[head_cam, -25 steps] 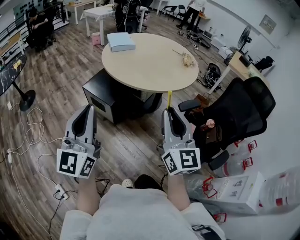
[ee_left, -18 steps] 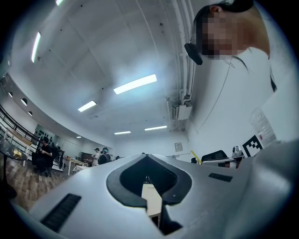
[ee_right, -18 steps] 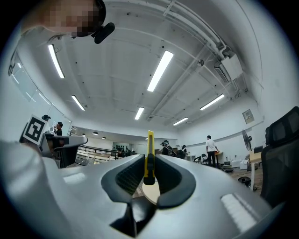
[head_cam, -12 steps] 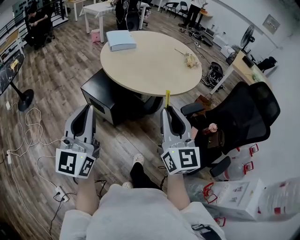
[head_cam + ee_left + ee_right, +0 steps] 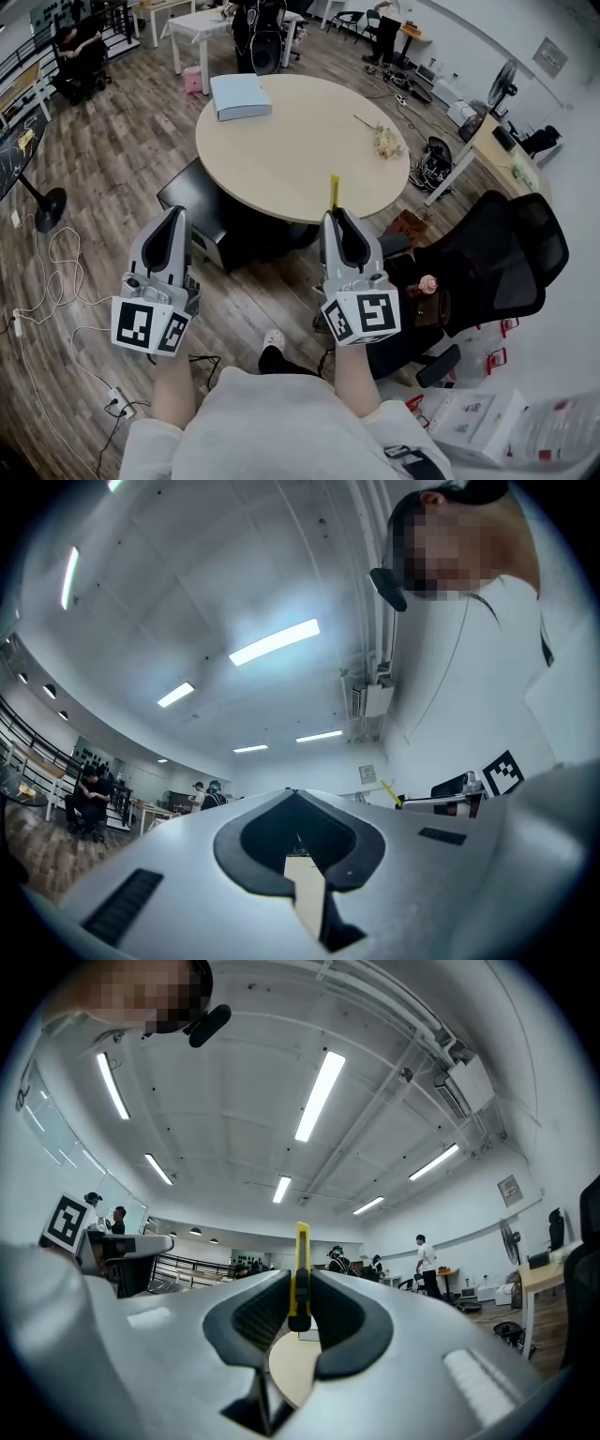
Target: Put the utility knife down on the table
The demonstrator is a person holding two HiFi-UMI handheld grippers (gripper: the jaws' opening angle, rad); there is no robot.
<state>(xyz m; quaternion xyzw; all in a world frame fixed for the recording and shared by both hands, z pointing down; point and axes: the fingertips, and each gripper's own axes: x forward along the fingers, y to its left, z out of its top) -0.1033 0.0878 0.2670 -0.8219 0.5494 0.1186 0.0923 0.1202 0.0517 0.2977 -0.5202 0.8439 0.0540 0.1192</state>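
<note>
A yellow utility knife [image 5: 334, 192] sticks up out of my right gripper [image 5: 336, 218], which is shut on it just short of the near edge of the round beige table [image 5: 300, 141]. In the right gripper view the knife [image 5: 301, 1274] stands upright between the closed jaws, with the table [image 5: 289, 1372] low behind it. My left gripper [image 5: 174, 217] hangs over the wooden floor to the left of the table. Its jaws are shut with nothing between them, as the left gripper view [image 5: 298, 844] also shows.
On the table lie a pale blue box [image 5: 240, 96] at the far left and a dried flower sprig [image 5: 382, 138] at the right. A black cabinet [image 5: 192, 208] sits under the table's left side. A black office chair [image 5: 487, 272] stands to the right. Cables [image 5: 56, 272] trail over the floor at the left.
The table has drawn nearer in the head view as the person steps forward. Both grippers keep their pose, and the knife stays clamped in the right one.
</note>
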